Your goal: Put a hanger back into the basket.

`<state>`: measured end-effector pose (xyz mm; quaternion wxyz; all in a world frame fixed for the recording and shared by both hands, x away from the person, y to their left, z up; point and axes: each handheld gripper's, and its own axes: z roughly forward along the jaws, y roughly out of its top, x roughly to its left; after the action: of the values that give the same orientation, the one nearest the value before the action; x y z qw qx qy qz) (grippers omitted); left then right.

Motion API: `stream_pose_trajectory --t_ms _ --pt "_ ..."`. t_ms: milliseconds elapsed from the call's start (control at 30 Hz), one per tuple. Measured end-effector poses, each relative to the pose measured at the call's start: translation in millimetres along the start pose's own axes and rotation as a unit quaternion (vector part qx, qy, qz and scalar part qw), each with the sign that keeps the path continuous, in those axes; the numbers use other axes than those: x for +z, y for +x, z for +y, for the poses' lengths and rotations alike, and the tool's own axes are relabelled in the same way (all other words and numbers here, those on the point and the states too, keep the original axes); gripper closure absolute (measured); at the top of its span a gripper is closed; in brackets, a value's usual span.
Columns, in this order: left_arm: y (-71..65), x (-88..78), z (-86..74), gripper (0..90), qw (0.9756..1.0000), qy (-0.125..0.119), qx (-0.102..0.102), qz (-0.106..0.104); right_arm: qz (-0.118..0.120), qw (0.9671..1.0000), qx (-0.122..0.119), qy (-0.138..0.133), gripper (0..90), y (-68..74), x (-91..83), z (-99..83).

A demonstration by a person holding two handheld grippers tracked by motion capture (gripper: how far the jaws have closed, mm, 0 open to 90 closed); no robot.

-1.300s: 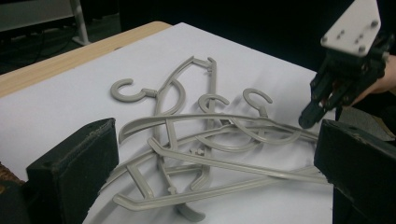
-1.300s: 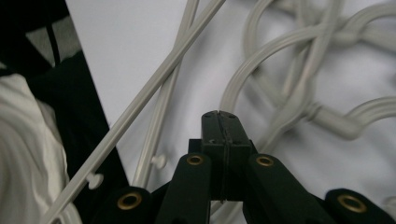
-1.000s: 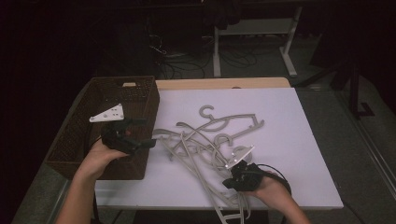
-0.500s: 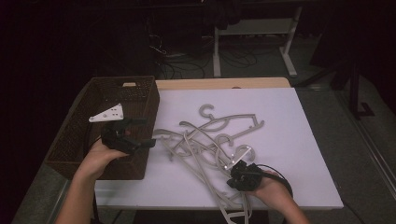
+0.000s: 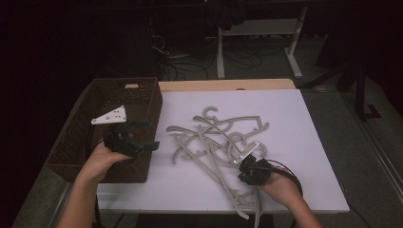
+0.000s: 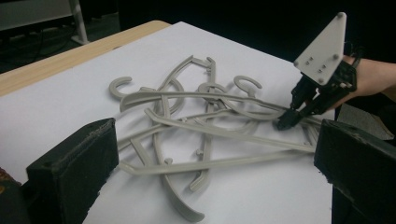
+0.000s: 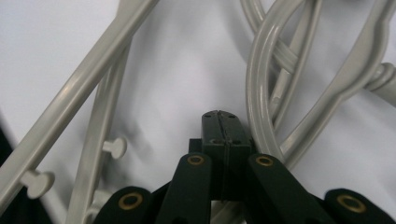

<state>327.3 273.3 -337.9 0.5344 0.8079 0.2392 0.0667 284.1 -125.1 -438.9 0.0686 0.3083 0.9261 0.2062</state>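
The right gripper (image 5: 246, 160), jaws together on nothing, is set against the hangers (image 5: 216, 140) heaped mid-table, seemingly for nudging one free, while the left gripper (image 5: 142, 135), jaws apart, is held ready over the basket (image 5: 76, 137).

Left claw (image 5: 142, 135) agape, right claw (image 7: 219, 116) closed.

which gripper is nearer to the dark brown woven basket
Left. The left gripper hovers at the dark brown woven basket, above its right wall. The right gripper, jaws shut, sits across the table in the pile of grey plastic hangers.
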Motion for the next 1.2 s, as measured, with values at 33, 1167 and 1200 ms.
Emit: stream_pose_trajectory --t_ms 33,1167,1200 --pt "0.0 0.3 -0.1 0.0 1.0000 0.000 0.000 0.000 -0.005 1.0000 0.002 0.000 89.3 -3.5 0.1 0.3" --pt "-0.2 0.1 -0.2 0.0 1.0000 -0.001 -0.003 0.000 -0.025 0.9901 0.138 -0.009 55.4 -37.4 -13.4 -25.7" --pt "-0.2 0.1 -0.3 0.0 1.0000 -0.001 -0.003 0.000 -0.030 0.9903 0.135 -0.002 57.6 -36.8 -11.9 -24.9"
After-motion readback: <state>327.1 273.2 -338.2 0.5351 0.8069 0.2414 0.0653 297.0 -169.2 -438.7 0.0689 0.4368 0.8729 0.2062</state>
